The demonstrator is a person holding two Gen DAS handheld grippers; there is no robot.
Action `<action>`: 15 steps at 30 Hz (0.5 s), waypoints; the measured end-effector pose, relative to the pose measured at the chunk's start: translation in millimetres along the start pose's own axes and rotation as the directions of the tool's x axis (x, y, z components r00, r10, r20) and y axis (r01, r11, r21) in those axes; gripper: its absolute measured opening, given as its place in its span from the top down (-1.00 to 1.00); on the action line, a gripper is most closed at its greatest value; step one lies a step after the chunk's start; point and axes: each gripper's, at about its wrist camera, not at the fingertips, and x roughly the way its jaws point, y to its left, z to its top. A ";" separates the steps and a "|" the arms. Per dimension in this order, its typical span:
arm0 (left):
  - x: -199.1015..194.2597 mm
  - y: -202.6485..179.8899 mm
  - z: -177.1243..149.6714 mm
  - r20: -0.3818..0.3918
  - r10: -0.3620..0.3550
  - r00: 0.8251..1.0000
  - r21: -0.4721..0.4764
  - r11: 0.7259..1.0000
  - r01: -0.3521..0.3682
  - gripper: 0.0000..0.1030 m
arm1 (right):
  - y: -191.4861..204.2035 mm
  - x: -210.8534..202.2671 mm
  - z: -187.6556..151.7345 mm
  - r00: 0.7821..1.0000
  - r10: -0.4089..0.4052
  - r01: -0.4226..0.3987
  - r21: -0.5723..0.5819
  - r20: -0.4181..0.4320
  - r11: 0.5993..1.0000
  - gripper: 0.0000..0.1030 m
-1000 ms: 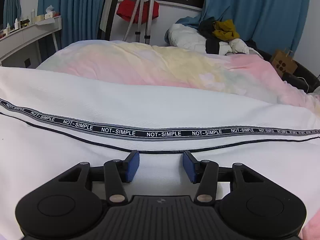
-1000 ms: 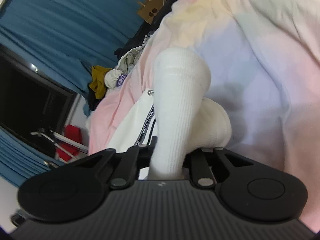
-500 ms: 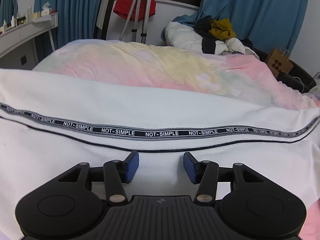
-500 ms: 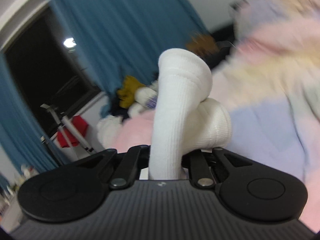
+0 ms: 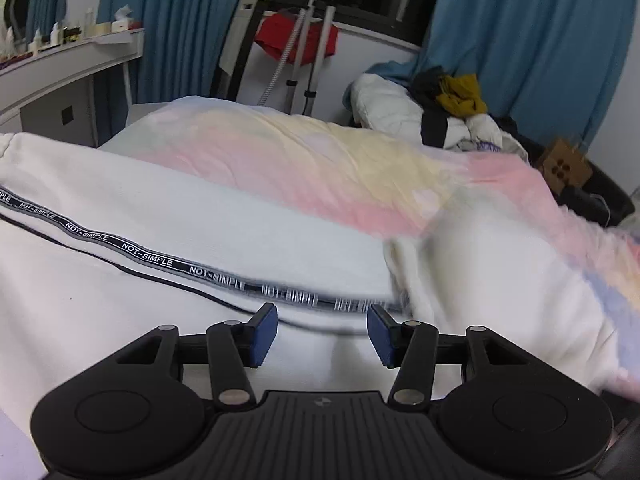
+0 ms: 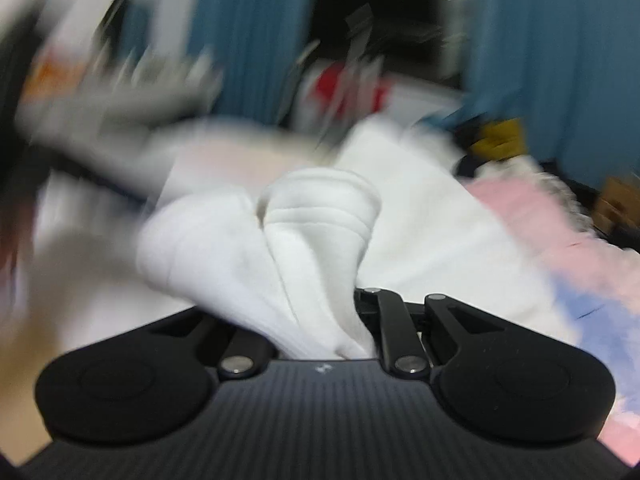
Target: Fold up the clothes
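Bed [image 5: 328, 168]: 1 white garment [image 5: 200, 216], 2 claws

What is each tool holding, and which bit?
The right tool pinches the white garment's ribbed cuff. The left tool is open, holding nothing.

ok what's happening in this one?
A person with a handheld gripper in each hand is folding a white garment with a NOT-SIMPLE stripe on a bed with a pastel duvet. The right gripper is clamped on a ribbed white cuff; that view is motion-blurred. The left gripper hovers over the garment, fingers apart, holding nothing.
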 end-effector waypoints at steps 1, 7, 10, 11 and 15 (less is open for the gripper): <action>-1.9 2.5 0.6 0.003 -0.001 1.000 -0.005 1.000 0.001 -0.02 | 12.8 2.9 -6.7 1.000 -0.008 0.007 -0.060 -0.017 0.998 0.73; -12.4 10.5 4.4 0.031 -0.026 0.999 -0.030 0.999 0.027 -0.02 | 26.0 -11.7 6.1 0.997 -0.022 0.029 -0.105 0.069 0.994 0.72; -15.9 12.9 4.3 0.046 -0.041 0.998 -0.038 0.998 0.043 -0.03 | 34.6 -8.1 15.4 0.996 0.060 -0.056 -0.058 0.070 0.997 0.72; -16.6 13.7 3.0 0.049 -0.051 0.997 -0.042 0.998 0.053 -0.05 | 41.8 -1.3 11.0 0.996 0.073 -0.070 -0.060 0.050 0.996 0.72; -18.9 23.2 -2.2 0.064 -0.135 0.989 -0.097 0.985 0.141 -0.08 | 61.1 8.6 -4.4 0.997 0.058 -0.053 -0.106 0.044 0.993 0.67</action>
